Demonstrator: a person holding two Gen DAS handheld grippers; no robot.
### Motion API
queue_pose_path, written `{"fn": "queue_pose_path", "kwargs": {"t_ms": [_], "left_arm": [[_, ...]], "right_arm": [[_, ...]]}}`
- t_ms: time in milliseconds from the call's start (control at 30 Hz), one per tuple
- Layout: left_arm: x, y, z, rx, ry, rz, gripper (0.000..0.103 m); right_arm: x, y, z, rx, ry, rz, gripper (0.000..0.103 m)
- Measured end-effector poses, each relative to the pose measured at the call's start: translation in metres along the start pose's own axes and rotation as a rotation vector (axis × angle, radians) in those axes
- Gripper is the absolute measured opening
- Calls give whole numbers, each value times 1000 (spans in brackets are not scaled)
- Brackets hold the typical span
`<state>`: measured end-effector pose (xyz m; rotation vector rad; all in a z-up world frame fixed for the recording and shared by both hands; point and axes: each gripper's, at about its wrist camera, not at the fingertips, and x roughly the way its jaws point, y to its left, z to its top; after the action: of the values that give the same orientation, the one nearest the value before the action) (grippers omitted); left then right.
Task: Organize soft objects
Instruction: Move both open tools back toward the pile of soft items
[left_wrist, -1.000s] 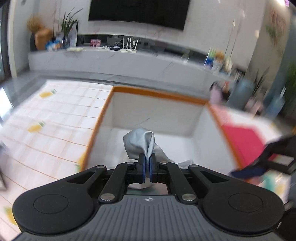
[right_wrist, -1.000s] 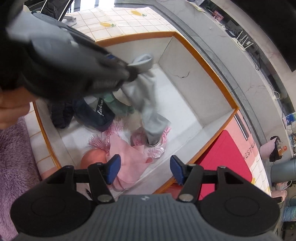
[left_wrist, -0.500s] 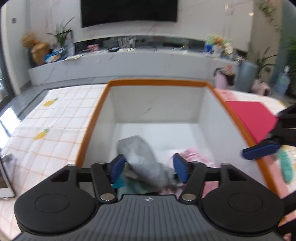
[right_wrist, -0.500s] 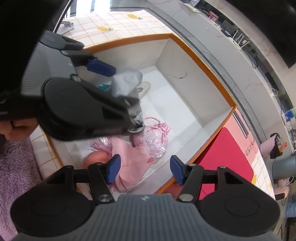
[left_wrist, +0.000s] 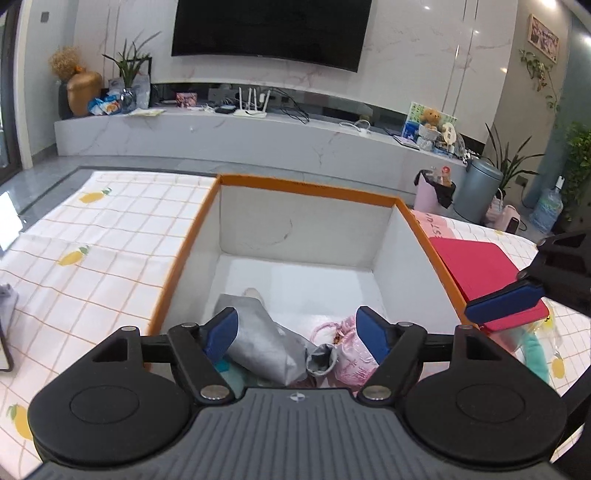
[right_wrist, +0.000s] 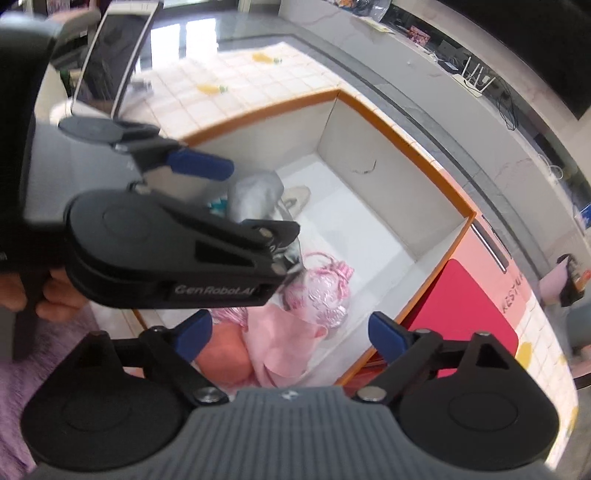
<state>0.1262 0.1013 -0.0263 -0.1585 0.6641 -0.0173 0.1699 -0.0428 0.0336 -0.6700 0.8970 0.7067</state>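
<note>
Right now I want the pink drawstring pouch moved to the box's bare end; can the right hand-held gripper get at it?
Probably yes. The right hand-held gripper is open above the pink drawstring pouch, though the left hand-held gripper, also open, crowds it from the side and may need to back off.

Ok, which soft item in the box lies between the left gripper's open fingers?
The grey cloth, lying loose beside the pink pouch, which sits further right.
</note>
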Motion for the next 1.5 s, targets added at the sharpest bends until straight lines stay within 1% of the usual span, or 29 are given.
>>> {"fn": "queue_pose_path", "kwargs": {"t_ms": [67, 167, 267, 400, 500, 667, 767, 833, 900, 933, 1000, 1067, 1133, 1167, 1233, 1267, 1333, 1400, 1433, 1500], "left_arm": [[-4, 0, 0, 1, -15, 19, 86], [-11, 0, 2, -16, -49, 72, 86], [-16, 2, 4, -31, -54, 93, 86], [-24, 1, 6, -40, -46, 110, 85], [-37, -4, 12, -71, -80, 112, 85], [-58, -23, 24, -65, -125, 93, 85], [-70, -42, 28, -49, -152, 52, 85], [-75, -59, 27, -42, -169, 22, 85], [-76, -80, 23, -41, -177, -3, 85], [-76, -92, 19, -27, -172, -26, 85], [-72, -116, 9, 23, -159, -76, 85], [-68, -140, -4, 82, -150, -100, 85], [-60, -163, -19, 142, -137, -112, 85], [-56, -173, -26, 173, -127, -128, 85], [-46, -192, -41, 245, -103, -211, 85], [-39, -201, -48, 275, -91, -239, 85], [-28, -218, -59, 315, -87, -261, 85], [-15, -234, -70, 360, -86, -286, 85], [-10, -241, -74, 377, -83, -299, 85], [4, -252, -81, 390, -71, -319, 85]], "right_arm": [[-4, -1, 1, 8, -4, 3, 93], [-13, -3, 1, 9, -22, 0, 95], [-25, -8, 2, 44, -55, -22, 99], [-51, -21, 1, 91, -134, -5, 100], [-73, -31, -10, 99, -190, -23, 100], [-106, -58, -41, 149, -235, -105, 100], [-122, -79, -69, 204, -241, -183, 100], [-128, -97, -93, 271, -248, -261, 100], [-131, -119, -122, 387, -296, -324, 100], [-130, -132, -138, 465, -312, -341, 100], [-118, -157, -169, 627, -294, -389, 101], [-99, -179, -196, 758, -241, -444, 101], [-74, -196, -222, 827, -162, -480, 101], [-60, -201, -233, 836, -121, -509, 100], [-33, -206, -256, 842, -76, -550, 100], [-22, -208, -263, 842, -59, -545, 100], [-2, -211, -272, 826, -30, -488, 100], [8, -217, -274, 795, -43, -434, 100], [11, -220, -273, 784, -51, -424, 100], [17, -224, -272, 781, -63, -439, 100]]}}
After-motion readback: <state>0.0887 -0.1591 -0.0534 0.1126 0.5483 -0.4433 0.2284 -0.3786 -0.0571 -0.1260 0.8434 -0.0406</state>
